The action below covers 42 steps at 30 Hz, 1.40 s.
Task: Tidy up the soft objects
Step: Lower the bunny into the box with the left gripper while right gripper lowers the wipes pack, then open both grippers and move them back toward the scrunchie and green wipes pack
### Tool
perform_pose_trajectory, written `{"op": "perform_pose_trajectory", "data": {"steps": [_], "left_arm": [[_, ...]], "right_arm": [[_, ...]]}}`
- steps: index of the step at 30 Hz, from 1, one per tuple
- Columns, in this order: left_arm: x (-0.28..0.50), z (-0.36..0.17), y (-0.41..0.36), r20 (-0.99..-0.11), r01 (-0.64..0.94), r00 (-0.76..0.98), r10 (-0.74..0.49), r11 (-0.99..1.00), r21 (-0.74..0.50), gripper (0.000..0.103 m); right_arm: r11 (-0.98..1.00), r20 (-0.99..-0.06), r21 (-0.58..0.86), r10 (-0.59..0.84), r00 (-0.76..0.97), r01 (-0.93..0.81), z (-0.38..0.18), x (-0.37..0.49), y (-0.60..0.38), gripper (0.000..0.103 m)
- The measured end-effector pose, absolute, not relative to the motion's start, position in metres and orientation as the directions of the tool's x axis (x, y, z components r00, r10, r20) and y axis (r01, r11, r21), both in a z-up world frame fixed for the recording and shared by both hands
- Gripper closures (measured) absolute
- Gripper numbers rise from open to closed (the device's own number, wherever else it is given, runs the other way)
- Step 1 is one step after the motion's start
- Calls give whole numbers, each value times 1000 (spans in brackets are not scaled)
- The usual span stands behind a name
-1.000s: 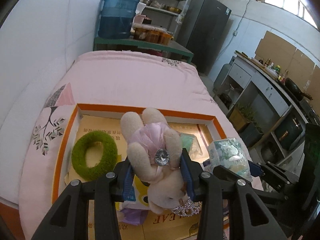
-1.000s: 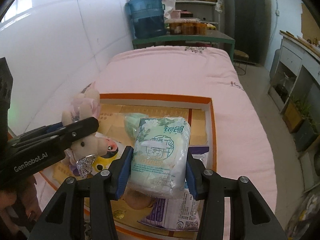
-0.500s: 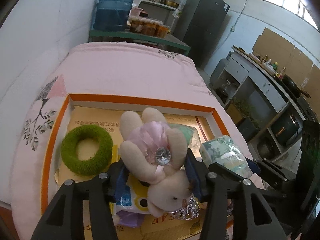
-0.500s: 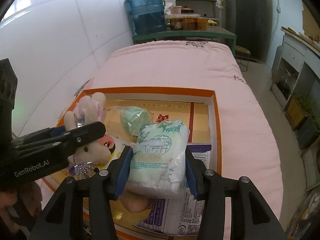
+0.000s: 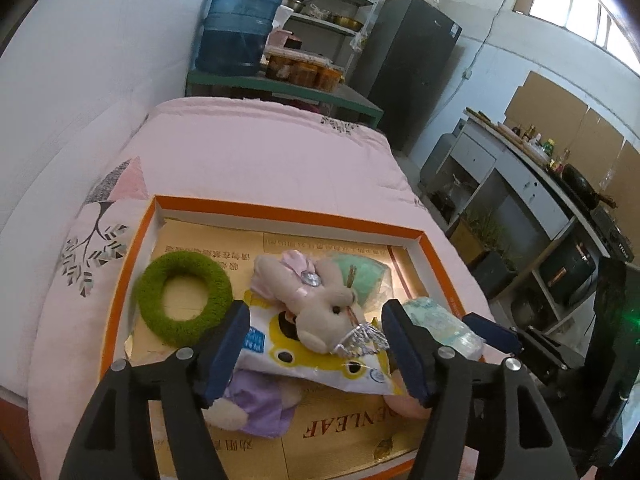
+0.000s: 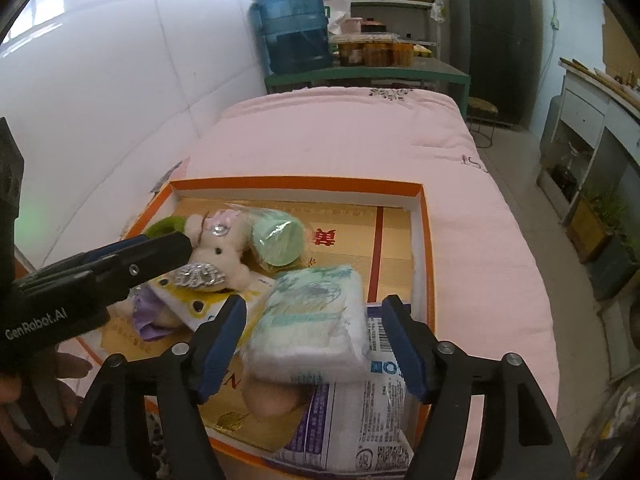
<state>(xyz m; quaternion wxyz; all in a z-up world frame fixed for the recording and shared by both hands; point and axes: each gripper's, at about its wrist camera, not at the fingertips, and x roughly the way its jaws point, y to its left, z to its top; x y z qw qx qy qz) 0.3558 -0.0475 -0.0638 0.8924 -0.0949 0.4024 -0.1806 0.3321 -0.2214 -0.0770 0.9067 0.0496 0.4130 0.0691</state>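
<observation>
Left wrist view: the left tool point(image 5: 316, 344) has its jaws spread wide and opening, nothing pressed by either pad; the bunny point(image 5: 316, 300) lies between and beyond them on a yellow-and-white packet point(image 5: 312, 354), inside the orange box point(image 5: 288, 211) on the pink bed point(image 5: 264, 152); a purple plush point(image 5: 256, 402) peeks out under the packet, the green ring point(image 5: 182, 298) sits left of the bunny, a green pack point(image 5: 362, 276) lies just behind it.

In the right wrist view the right tool point(image 6: 316, 344) is likewise wide and opening; the tissue pack point(image 6: 310, 320) rests between its pads, apparently touched by neither, lying partly on a purple-printed bag point(image 6: 356, 412) at the box's near right corner.

Both items look set down, so the step in hand is the release; to do it well, I judge each tool should let its jaws clear fully, then lift straight back along its own line, so no pad drags the bunny's silver crown point(image 5: 362, 334) or tips the tissue pack off the bag beneath; the pile is soft and uneven, so a sideways exit risks toppling it.
</observation>
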Motion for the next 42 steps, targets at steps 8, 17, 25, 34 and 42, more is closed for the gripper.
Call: {"op": "perform_pose_trajectory", "data": {"steps": [8,17,25,34,42], "left_arm": [[340,-48,-45,-658,254,643,-392,920,-299,35],[313,-29,-42,-626,275,679,-384,923,-267,35],[289,-15,-36,-604,278,695,-390,921,-274,35],[261,2,-32,-568,285,730,-380,925,-253,35],[236,11,-25,-541,277,755,-371,928,-251,35]], "right_arm": [[986,-725,145,164,669,-84,-65,320,-218,31],[985,-708,146,168,686,-90,-49,301,-214,31],[985,-695,149,170,699,-91,-35,277,-213,31],[985,-673,146,170,719,-96,-18,250,-210,31],[983,-654,144,179,735,-112,-4,224,-204,31]]}}
